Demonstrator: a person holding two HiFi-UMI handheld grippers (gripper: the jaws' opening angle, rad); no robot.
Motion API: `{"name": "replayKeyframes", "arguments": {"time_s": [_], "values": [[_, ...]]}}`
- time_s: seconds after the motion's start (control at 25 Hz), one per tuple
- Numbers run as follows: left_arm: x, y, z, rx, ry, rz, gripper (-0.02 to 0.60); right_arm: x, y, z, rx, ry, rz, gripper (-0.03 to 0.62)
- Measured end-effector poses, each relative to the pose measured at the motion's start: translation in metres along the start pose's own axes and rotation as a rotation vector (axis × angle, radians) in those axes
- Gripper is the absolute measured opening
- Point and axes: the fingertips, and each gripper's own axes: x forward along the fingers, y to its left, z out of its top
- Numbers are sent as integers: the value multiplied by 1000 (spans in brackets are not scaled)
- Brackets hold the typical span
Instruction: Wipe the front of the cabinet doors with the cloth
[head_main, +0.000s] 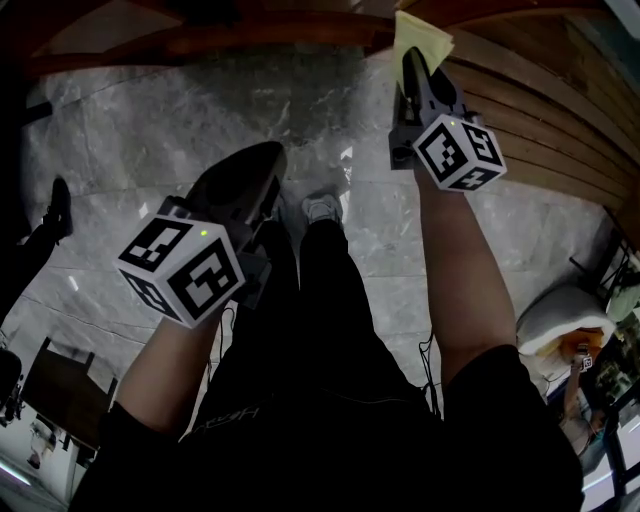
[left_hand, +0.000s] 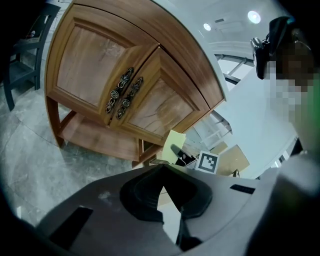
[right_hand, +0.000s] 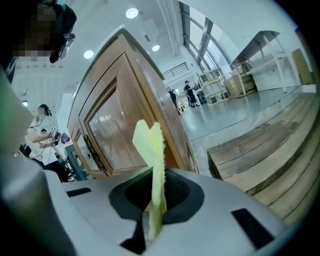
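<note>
- Head view: my right gripper (head_main: 413, 58) is raised toward the cabinet (head_main: 210, 38). Its jaws are clamped on the yellow cloth (head_main: 421, 36), whose free end pokes out at the cabinet's lower edge. My left gripper (head_main: 262, 160) hangs lower, farther from the cabinet and over the grey floor (head_main: 140, 130), beside my black trouser leg (head_main: 330, 300).
- Left gripper view: my left gripper's jaws (left_hand: 162, 192) are together, with nothing between them. Beyond them the cabinet (left_hand: 100, 65) shows its two wooden doors shut, with a pair of ornate metal handles (left_hand: 123, 93) where the doors meet. The cloth (left_hand: 175, 141) shows just below the cabinet's right-hand lower corner, pinched in the right gripper (left_hand: 175, 149).
- Right gripper view: my right gripper's jaws (right_hand: 156, 199) grip the cloth (right_hand: 149, 142) by its lower part. The rest of the cloth stands upright in a folded flap. It is close in front of the cabinet's (right_hand: 132, 90) near corner and right-hand door (right_hand: 112, 137). I cannot tell whether it touches the wood. Wooden steps (right_hand: 260, 150) lie on the floor to the right of the cabinet. People (right_hand: 189, 93) stand far off behind it.
</note>
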Motion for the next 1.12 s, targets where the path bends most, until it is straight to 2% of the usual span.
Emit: {"name": "replayKeyframes", "arguments": {"time_s": [0.12,0.36,0.52,0.6,0.72,0.84,1.0,1.12], "values": [[6,-10,-2,14,5,-4,6,-10,-16,4,32,-18,-18,41],[14,-29,-10,23,1,-4,6,-27,-32,2,29,-9,-19,41],[9,-41,-8,7,-20,-1,6,-48,-24,10,74,0,-4,41],[0,-49,1,3,-41,8,6,-64,-8,21,75,21,31,41],[-24,-60,32,37,-111,24,6,-88,22,50,62,49,134,41],[-63,-77,52,64,-131,40,6,-125,56,75,111,107,212,41],[-118,-126,86,146,-190,28,6,-170,115,147,172,78,321,41],[-149,-167,101,205,-214,-10,6,-205,158,192,111,94,396,41]]}}
